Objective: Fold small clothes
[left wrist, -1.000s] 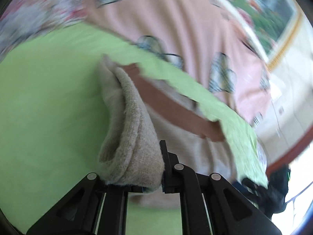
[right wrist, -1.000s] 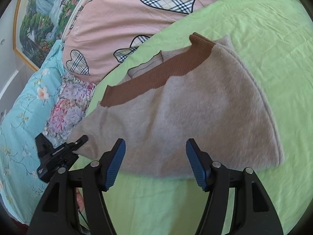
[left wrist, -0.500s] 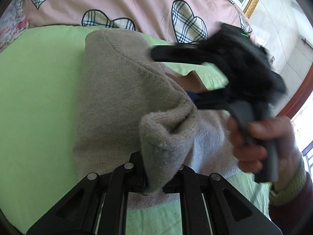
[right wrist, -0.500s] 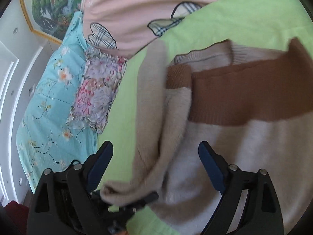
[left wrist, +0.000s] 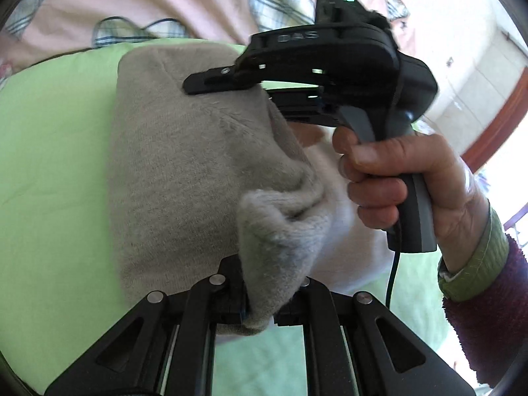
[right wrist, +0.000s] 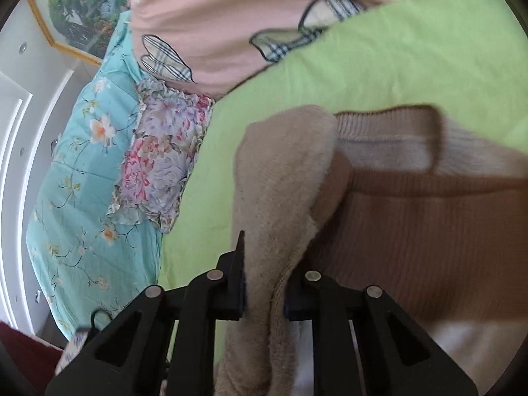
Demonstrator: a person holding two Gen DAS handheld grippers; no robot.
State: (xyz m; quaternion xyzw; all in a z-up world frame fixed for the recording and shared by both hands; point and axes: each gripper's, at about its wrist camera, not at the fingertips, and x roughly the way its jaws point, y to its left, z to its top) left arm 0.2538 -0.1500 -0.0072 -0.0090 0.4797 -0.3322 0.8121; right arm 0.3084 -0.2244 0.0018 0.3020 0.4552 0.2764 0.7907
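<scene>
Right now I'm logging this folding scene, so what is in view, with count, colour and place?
sweater: one, beige with brown collar band, on the sheet, pinched by both tongs
sheet: one, light green, under the sweater
quilt: one, pink with plaid hearts, behind
blanket: one, turquoise floral, left
painting: one, framed, on the wall
left tongs: black, shut on a sweater fold
right tongs: black, just closed on a sweater fold
hand: one, holding the right tongs' grip

A bed under a light green sheet (right wrist: 412, 52) carries the beige sweater (left wrist: 184, 171), a pink quilt with plaid hearts (right wrist: 231, 10), a floral pillow (right wrist: 161, 165) and a turquoise flowered cover (right wrist: 85, 178)
</scene>
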